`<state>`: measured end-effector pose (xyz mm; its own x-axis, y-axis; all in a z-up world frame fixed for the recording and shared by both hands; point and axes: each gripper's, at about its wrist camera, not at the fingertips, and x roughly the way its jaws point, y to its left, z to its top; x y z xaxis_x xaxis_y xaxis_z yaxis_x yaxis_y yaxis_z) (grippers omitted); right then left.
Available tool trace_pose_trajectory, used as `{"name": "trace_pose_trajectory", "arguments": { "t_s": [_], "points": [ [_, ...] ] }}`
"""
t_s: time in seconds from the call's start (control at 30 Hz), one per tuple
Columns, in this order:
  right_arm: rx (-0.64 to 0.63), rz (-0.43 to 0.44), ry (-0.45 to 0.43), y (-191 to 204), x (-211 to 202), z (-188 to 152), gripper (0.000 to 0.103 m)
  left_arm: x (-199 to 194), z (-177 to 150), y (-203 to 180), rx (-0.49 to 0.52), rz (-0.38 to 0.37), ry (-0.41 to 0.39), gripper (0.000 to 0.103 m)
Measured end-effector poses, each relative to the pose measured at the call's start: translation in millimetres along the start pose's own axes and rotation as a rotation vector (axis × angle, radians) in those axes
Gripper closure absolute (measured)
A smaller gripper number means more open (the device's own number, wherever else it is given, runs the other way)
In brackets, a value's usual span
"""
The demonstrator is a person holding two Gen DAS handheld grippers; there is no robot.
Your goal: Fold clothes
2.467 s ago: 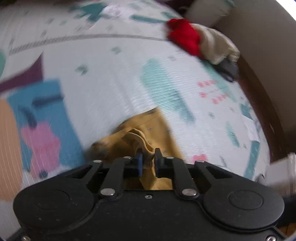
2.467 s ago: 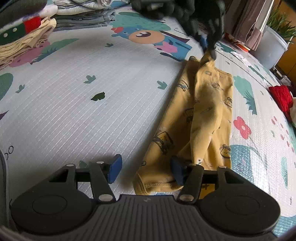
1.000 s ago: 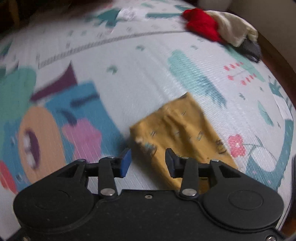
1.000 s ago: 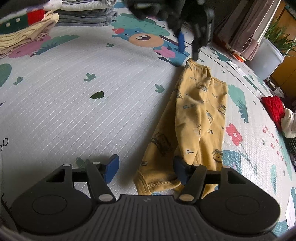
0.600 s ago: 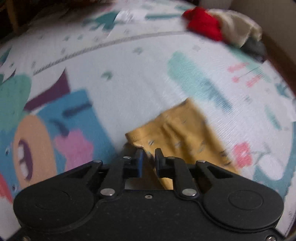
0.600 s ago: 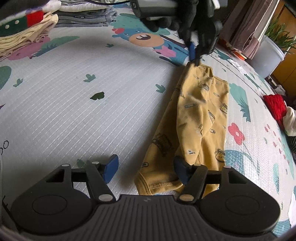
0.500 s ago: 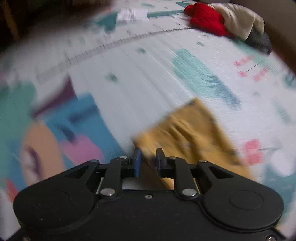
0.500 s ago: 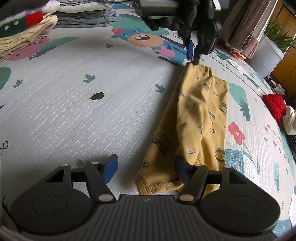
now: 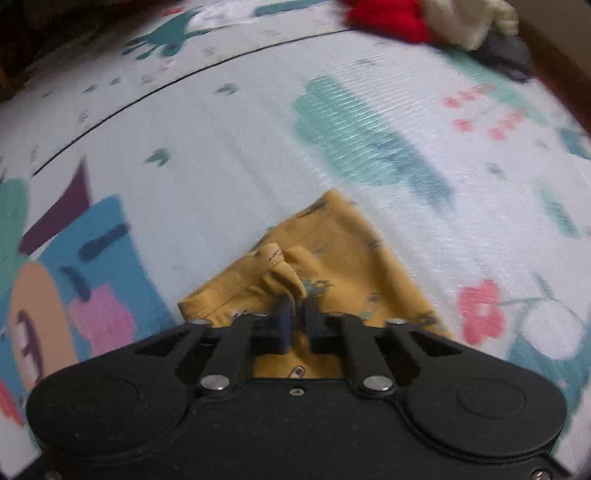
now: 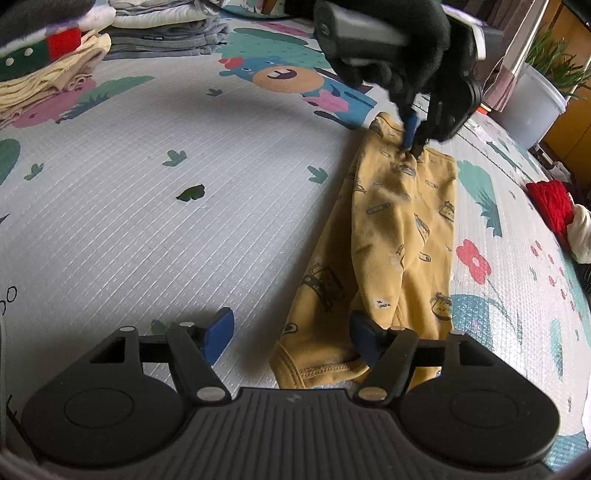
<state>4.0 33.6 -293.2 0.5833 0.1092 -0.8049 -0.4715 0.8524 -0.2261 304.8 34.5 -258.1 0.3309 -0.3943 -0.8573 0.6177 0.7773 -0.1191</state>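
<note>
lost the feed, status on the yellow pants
Left claw shut on yellow pants far end. Right claw open at near hem. Nothing blocking.

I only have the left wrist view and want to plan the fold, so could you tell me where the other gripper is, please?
Observer: The right gripper is open at the trousers' opposite end, holding nothing.
Operator: Thank you. Is my left gripper really gripping cloth?
Observer: Yes, the left gripper is pinching a bunched bit, held by a black-gloved hand.
Operator: Anything folded already?
Observer: Folded stacks lie at the mat's far edge.
</note>
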Motion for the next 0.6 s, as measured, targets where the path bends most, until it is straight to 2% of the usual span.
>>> {"name": "trace_pose_trajectory", "arguments": {
  "t_s": [0.03, 0.1, 0.13, 0.2, 0.23, 0.33, 0.37, 0.47, 0.6],
  "points": [
    [0.003, 0.001, 0.001, -0.3, 0.1, -0.1, 0.033, -13.6, -1.3, 2.9, 0.010, -0.086, -0.087, 0.100],
    [0.005, 0.002, -0.003, -0.5, 0.3, -1.0, 0.033, -24.9, -3.7, 16.3, -0.042, -0.177, -0.164, 0.099],
    [0.006, 0.001, -0.006, -0.6, 0.4, -1.7, 0.032, -21.0, -3.8, 21.3, -0.061, -0.141, -0.136, 0.099],
    [0.008, -0.002, -0.007, -0.4, 0.6, -1.9, 0.031, -7.4, -5.3, 20.8, -0.019, 0.020, -0.045, 0.085],
    [0.008, -0.002, -0.005, -0.5, 0.6, -1.4, 0.031, -7.3, -6.6, 21.3, -0.014, 0.046, -0.045, 0.082],
    [0.012, -0.003, -0.005, -0.8, 0.9, -1.3, 0.030, -12.2, -4.6, 27.6, -0.065, 0.044, -0.067, 0.066],
    [0.014, -0.005, -0.008, -0.6, 1.0, -1.8, 0.030, -12.4, -2.5, 28.2, -0.067, 0.058, -0.072, 0.057],
    [0.012, -0.009, -0.006, 0.3, 0.9, -1.2, 0.030, -3.8, 6.5, 25.6, -0.041, 0.080, -0.063, 0.057],
    [0.016, -0.006, -0.008, -0.8, 0.7, -1.7, 0.030, 16.7, 20.6, 26.5, 0.013, 0.095, 0.017, 0.059]
  ]
}}
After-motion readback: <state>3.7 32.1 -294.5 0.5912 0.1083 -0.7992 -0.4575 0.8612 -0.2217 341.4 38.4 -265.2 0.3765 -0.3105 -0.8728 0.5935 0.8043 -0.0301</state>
